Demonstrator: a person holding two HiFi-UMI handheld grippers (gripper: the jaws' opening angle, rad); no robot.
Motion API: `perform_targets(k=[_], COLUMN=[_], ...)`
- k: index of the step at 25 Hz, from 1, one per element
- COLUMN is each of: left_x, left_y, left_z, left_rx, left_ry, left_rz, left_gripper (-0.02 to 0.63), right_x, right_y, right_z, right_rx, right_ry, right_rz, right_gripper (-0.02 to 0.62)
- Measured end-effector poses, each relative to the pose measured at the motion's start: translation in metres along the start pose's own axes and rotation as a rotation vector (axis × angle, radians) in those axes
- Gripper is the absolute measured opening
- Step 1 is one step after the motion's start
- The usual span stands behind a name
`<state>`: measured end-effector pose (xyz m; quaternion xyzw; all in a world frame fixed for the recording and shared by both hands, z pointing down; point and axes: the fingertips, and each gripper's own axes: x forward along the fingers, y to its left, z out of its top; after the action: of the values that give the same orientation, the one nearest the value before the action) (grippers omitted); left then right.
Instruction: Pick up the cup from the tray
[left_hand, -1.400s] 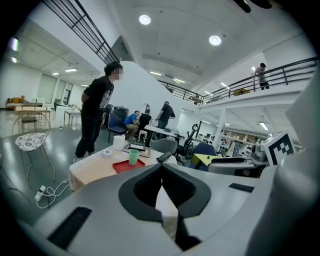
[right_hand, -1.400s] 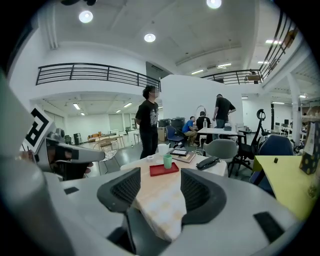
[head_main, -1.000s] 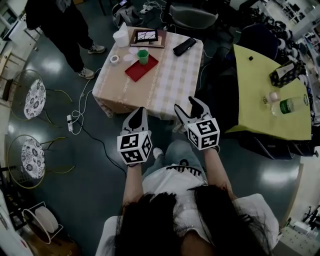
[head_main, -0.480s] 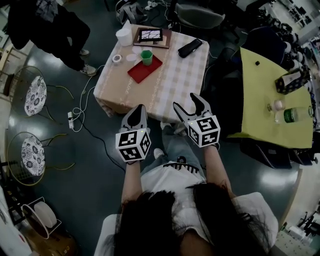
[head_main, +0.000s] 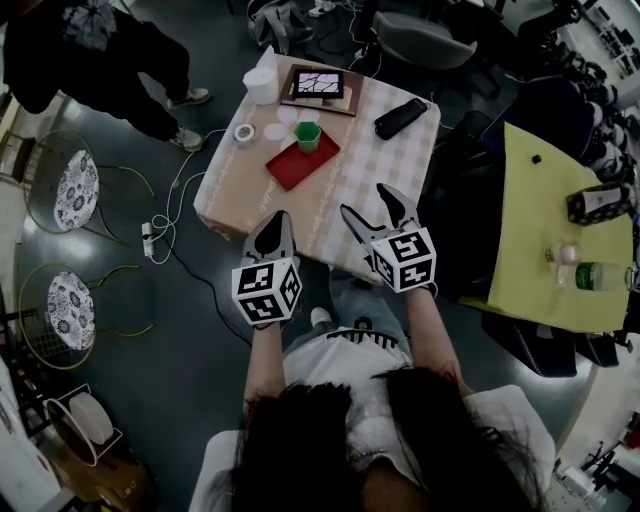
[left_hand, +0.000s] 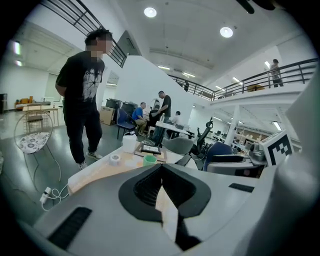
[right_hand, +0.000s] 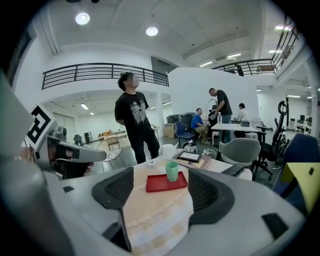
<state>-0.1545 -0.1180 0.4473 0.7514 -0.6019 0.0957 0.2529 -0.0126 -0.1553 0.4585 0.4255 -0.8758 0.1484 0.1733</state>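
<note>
My left tongs (head_main: 276, 222) are pressed together at the tips, with nothing between them. My right tongs (head_main: 366, 200) are opening, and nothing stands between the jaws. Both tongs hover at the near edge of the bench (head_main: 365, 175), side by side and apart from each other.

The green cup (head_main: 308, 135) stands upright on the far end of the red tray (head_main: 290, 168). It is well ahead of both tongs and touches neither. In the right gripper view, the cup (right_hand: 172, 170) and tray (right_hand: 159, 184) appear straight ahead, framed by the spread jaws. Ahead and to the left of my left tongs, a tape roll (head_main: 244, 131) lies on the bench, near the tray.
</note>
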Motion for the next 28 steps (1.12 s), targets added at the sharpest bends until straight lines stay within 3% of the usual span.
perform_targets(k=[15, 28], left_x=[0.075, 0.136], left_y=[0.031, 0.08], left_z=[0.027, 0.025], left_rx=[-0.063, -0.112], left_ry=[0.056, 0.104], left_rz=[0.095, 0.199], left_gripper=[0.009, 0.009], right_x=[0.116, 0.229], right_y=[-0.034, -0.039], right_z=[0.036, 0.004], right_rx=[-0.091, -0.194], right_ry=[0.073, 0.21], right_rz=[0.127, 0.247], right_gripper=[0.362, 0.388])
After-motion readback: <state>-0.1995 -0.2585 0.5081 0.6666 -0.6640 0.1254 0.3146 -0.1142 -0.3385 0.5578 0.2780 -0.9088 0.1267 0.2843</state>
